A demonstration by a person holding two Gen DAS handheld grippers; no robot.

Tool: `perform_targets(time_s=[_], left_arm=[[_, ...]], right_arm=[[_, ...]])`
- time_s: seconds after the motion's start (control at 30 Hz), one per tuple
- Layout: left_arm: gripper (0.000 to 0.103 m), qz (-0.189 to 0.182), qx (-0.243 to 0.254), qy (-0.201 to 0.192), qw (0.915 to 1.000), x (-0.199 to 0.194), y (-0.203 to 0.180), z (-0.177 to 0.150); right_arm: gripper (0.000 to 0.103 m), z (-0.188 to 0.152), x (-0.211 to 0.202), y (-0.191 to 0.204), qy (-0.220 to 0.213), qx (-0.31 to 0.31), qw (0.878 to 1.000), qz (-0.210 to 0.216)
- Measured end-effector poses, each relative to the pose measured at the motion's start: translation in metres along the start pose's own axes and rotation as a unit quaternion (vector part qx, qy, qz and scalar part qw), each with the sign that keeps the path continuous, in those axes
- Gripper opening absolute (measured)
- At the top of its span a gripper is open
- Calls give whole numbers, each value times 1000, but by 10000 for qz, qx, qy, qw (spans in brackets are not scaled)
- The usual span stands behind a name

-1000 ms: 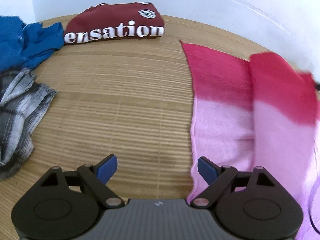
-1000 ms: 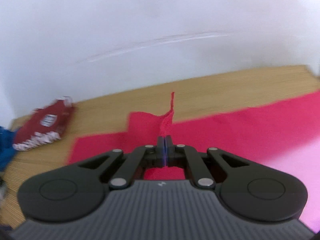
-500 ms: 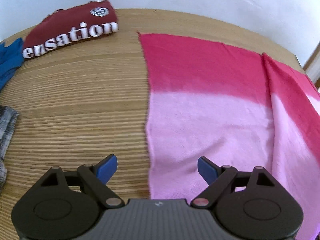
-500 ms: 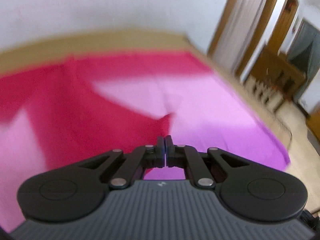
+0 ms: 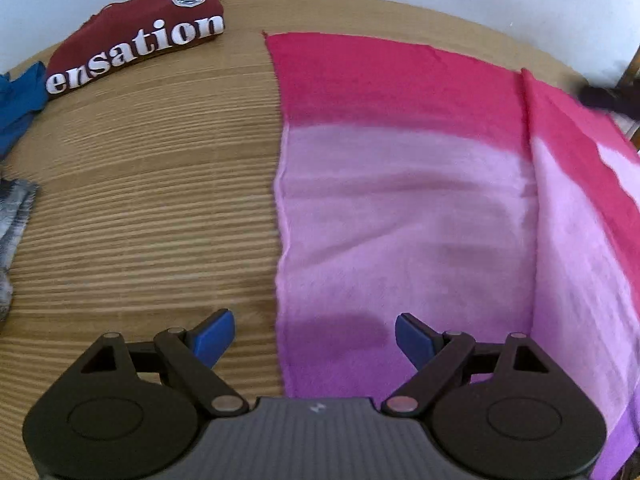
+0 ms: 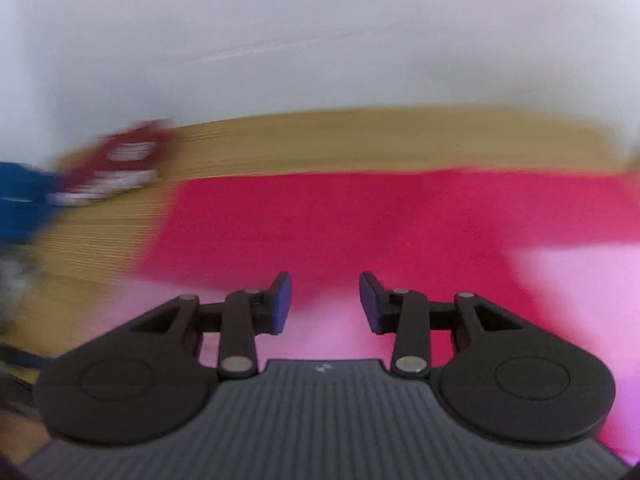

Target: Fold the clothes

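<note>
Left gripper (image 5: 315, 334) hangs over the wooden table (image 5: 152, 184), jaws wide apart, nothing between the blue pads (image 5: 214, 334). The left edge of the pink-and-red cloth (image 5: 400, 208) runs straight up the view from between the jaws — the left pad is over bare wood, the right pad over the cloth's purple near end. The cloth lies flat ahead and to the right of this gripper, shading from purple through pale pink to deep red at the far end; a fold line runs lengthwise well to the right of the right pad, with another layer beyond it.

Far ahead and left of the left gripper: a folded maroon shirt (image 5: 136, 36) with white lettering, apart from the cloth. Further left, a blue garment (image 5: 20, 100) and, nearer, a grey plaid garment (image 5: 14, 216) at the view's edge.

Right gripper (image 6: 325, 304) — view heavily blurred. Its jaws have just been opening; they stand parted now with nothing gripped between the pads, cloth (image 6: 360, 220) showing below and ahead of the gap. Maroon shirt (image 6: 120, 164) and blue garment (image 6: 20, 196) smear far ahead to its left.
</note>
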State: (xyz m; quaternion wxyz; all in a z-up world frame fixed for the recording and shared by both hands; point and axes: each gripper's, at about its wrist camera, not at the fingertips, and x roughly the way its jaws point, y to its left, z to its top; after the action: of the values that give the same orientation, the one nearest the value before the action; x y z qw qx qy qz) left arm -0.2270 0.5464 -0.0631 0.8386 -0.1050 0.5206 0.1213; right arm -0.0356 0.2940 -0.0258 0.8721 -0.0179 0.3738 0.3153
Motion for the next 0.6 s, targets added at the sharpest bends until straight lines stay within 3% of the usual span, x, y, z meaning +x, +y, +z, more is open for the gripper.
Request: perform_targets(time_s=[0.07,0.17,0.3,0.37,0.6], left_arm=[[89,93,-41,15,9999,-2,3,-3],[89,192,-104,37,9998,-6,8,-8],[91,358,-77,17,9993,-9,9,-16],[93,406,-76,-22,9991,-9,10,-19],[96,434,-131,9,9990,-13,14,-21]], right_arm=[[40,13,53,26,464,-407,9946,834],[39,18,118,74,1096,-1357,9763,1279],[40,17,159,116,1514,-2453,9508,1138],[40,20,165,117,1514,-2682,9445,1142],[40,47,199,138,1331,-2669,9473,1172]])
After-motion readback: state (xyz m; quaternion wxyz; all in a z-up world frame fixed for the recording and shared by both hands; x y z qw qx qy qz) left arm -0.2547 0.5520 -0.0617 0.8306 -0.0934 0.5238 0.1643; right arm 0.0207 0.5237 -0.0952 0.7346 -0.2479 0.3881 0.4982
